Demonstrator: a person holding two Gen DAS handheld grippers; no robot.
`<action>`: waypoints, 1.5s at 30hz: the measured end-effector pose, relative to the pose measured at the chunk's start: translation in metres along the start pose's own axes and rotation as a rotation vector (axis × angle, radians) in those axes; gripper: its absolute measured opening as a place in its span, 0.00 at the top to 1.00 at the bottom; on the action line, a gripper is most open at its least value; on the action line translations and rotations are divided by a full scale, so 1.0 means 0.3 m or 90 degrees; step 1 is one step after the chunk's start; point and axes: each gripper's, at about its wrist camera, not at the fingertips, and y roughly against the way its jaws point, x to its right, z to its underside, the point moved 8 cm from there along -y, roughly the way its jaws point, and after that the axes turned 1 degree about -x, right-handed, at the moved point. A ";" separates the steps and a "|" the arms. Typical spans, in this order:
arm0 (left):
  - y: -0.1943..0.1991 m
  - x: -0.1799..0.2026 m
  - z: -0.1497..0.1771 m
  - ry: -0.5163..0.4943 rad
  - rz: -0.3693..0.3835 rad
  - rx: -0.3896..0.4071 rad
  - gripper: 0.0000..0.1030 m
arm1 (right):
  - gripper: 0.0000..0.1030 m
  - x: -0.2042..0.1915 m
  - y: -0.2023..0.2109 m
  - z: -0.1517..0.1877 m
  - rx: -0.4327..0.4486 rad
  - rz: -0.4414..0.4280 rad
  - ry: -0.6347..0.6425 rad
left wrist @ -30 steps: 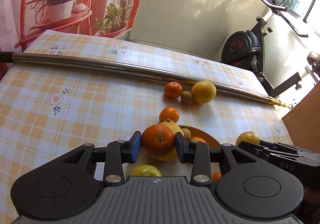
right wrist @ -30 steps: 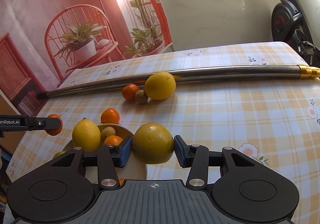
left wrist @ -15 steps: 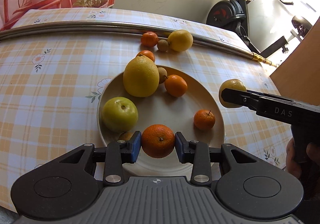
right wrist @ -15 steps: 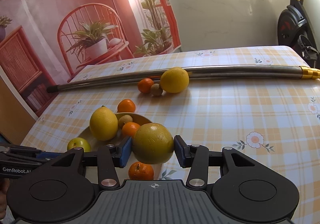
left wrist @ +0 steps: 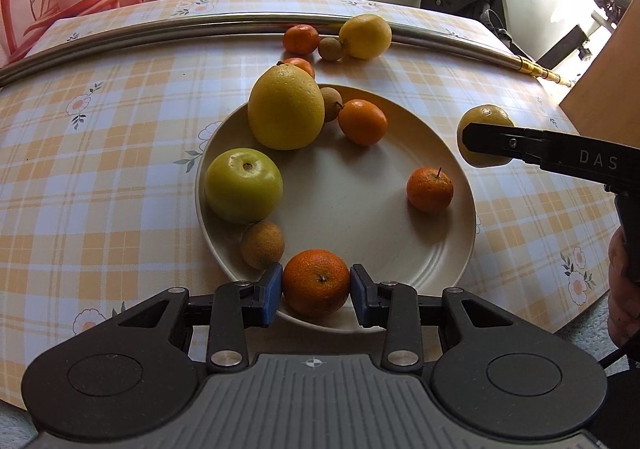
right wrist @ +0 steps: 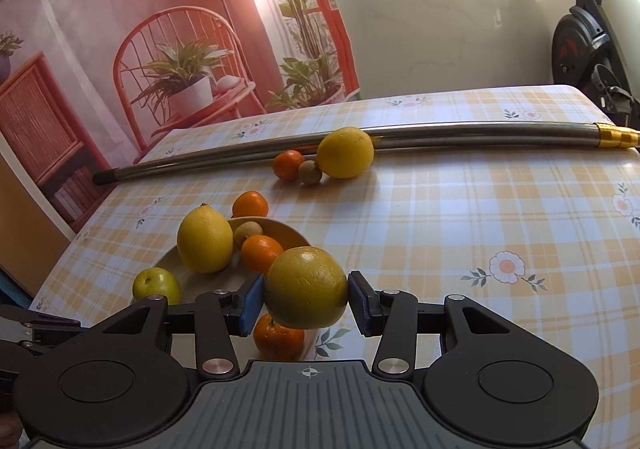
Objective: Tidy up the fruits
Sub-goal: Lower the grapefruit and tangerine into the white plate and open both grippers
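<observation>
**Mia:** What is the left gripper doing?

**Ben:** Its blue fingers are squeezed on a small orange. The orange sits at the 6 o'clock edge of the plate. I cannot tell if it touches the plate.

**Mia:** And the right gripper?

**Ben:** Its fingers pinch a yellow-green fruit from both sides. In the left camera that fruit is up in the air, just past the plate's rim at 2 o'clock.

**Mia:** What else is on the plate?

**Ben:** A big yellow fruit is at 11 o'clock. A green apple is at 9 o'clock. A little brown fruit sits just below the apple, at 7 o'clock. Another brown one is at 12 o'clock, between the big yellow fruit and a tangerine. One more tangerine with a stem is at 3 o'clock.

**Mia:** Is any fruit off the plate?

**Ben:** Yes. On the counter, past the plate at 12 o'clock, are a lemon, a tiny brown fruit and a tangerine. They lie in a row against a long metal pipe. One more orange fruit peeks out behind the big yellow one.

**Mia:** What covers the counter?

**Ben:** A checked cloth with flowers.
</observation>
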 end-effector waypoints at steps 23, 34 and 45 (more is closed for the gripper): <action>-0.001 -0.048 -0.042 -0.018 -0.065 0.048 0.62 | 0.59 -0.089 -0.162 -0.041 -0.061 -0.014 0.095; 0.014 -0.045 -0.040 -0.016 -0.067 0.051 0.61 | 0.58 -0.096 -0.180 -0.035 -0.068 -0.002 0.114; 0.041 -0.057 -0.043 0.005 -0.065 0.062 0.61 | 0.59 -0.075 -0.145 -0.048 -0.054 0.002 0.094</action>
